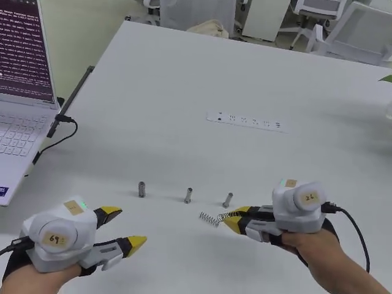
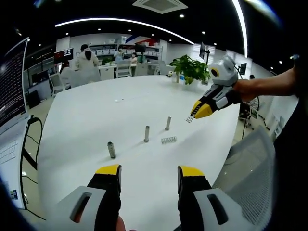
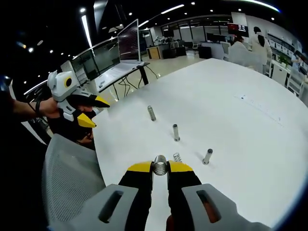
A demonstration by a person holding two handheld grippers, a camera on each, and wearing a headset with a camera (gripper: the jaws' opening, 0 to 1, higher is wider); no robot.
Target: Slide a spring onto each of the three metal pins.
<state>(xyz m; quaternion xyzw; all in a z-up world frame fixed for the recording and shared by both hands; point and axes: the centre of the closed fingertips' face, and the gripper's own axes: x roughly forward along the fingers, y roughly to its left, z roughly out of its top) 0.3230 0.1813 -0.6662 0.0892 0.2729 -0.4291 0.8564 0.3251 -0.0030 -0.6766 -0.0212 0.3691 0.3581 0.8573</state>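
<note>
Three short metal pins stand in a row on the white table (image 1: 184, 86). The left pin (image 1: 141, 189) (image 3: 151, 113) carries a coiled spring. The middle pin (image 1: 188, 195) (image 2: 147, 134) and the right pin (image 1: 227, 199) (image 3: 207, 156) are bare. My right gripper (image 1: 231, 217) (image 3: 160, 167) is shut on a spring (image 3: 160, 166) (image 2: 190, 117), held above the table just in front of the right pin. Another loose spring (image 2: 169, 140) (image 3: 177, 157) lies on the table below it. My left gripper (image 1: 125, 226) (image 2: 150, 171) is open and holds nothing, in front of the left pin.
An open laptop (image 1: 18, 92) sits at the table's left edge with a black cable (image 1: 61, 125) beside it. A white power strip (image 1: 248, 120) lies beyond the pins. Office chairs (image 1: 355, 30) stand past the far edge. A grey chair (image 3: 72, 183) is close to me.
</note>
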